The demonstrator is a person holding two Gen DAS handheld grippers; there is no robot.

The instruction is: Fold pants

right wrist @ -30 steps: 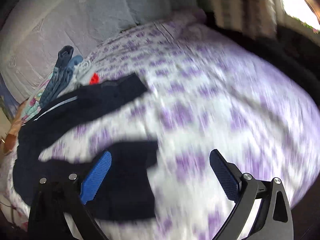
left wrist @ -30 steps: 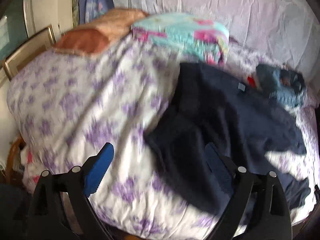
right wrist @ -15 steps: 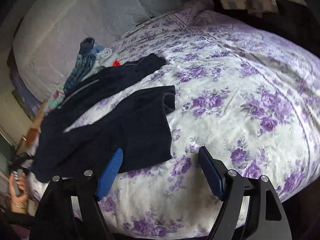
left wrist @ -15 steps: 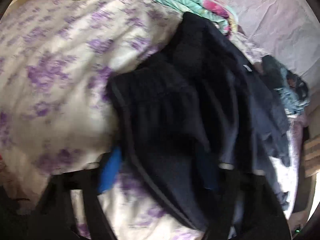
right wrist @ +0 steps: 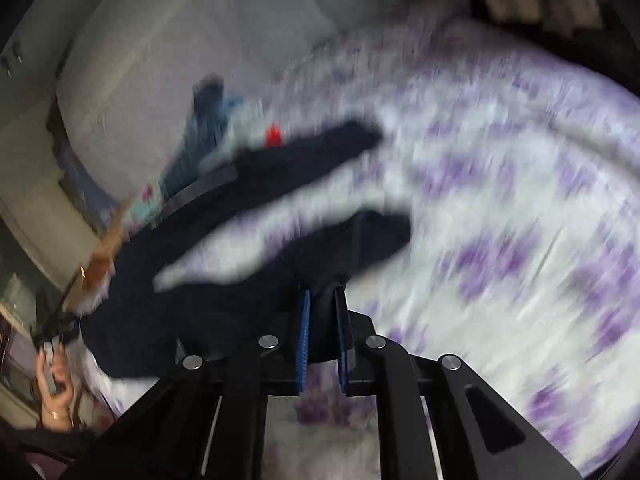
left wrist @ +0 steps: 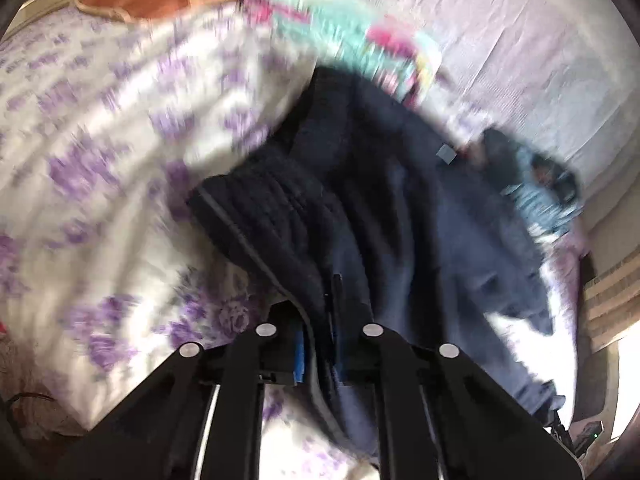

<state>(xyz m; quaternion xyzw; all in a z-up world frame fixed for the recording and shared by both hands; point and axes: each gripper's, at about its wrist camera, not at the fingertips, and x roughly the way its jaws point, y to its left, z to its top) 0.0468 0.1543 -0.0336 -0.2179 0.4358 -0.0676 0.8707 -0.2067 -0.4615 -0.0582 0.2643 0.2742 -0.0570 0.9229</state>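
The step in hand seems to be the first lift: the left gripper (left wrist: 318, 344) and the right gripper (right wrist: 323, 340) each have fingers clamped on an edge of the one dark pants (left wrist: 400, 216), which lies on the bed (left wrist: 100, 128). Next, both should probably raise it and spread it flat. Two grippers, one pants.

Left gripper (left wrist: 318, 320) clamped on the waistband edge of the dark navy pants (left wrist: 400, 216), fabric pinched between its fingers. Pants lie spread over the purple-flowered bedspread (left wrist: 100, 140); turquoise-and-pink folded blanket (left wrist: 340, 36) just behind them. Frame is motion-blurred.
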